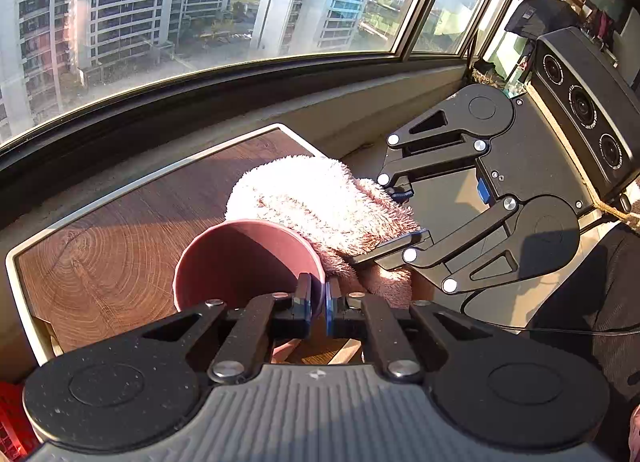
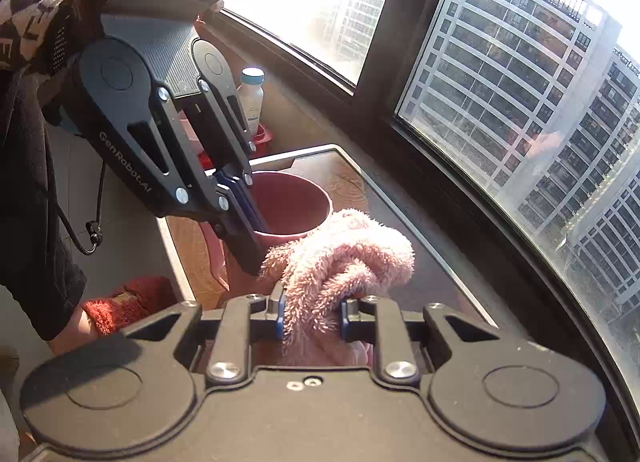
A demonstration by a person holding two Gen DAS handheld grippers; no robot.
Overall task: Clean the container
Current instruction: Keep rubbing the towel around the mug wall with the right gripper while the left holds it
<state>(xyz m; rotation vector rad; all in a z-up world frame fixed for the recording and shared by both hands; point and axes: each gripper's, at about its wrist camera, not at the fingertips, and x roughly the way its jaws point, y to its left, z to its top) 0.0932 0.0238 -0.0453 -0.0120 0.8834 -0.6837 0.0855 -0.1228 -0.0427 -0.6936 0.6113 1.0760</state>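
Note:
A maroon cup (image 1: 244,262) (image 2: 292,201) stands on a wood-grain tray (image 1: 120,246) (image 2: 344,177) by the window. My left gripper (image 1: 318,302) (image 2: 252,213) is shut on the cup's near rim, one finger inside and one outside. A fluffy pink cloth (image 1: 320,205) (image 2: 344,262) is bunched against the cup's right side and rim. My right gripper (image 2: 312,316) (image 1: 400,217) is shut on the cloth, its fingers sunk in the pile. The cup's inside looks bare in both views.
A window ledge (image 1: 320,117) runs just behind the tray, with glass and dark frames above. A white bottle with a blue cap (image 2: 251,97) stands past the tray in a red holder. A red cloth (image 2: 124,302) lies low beside the tray.

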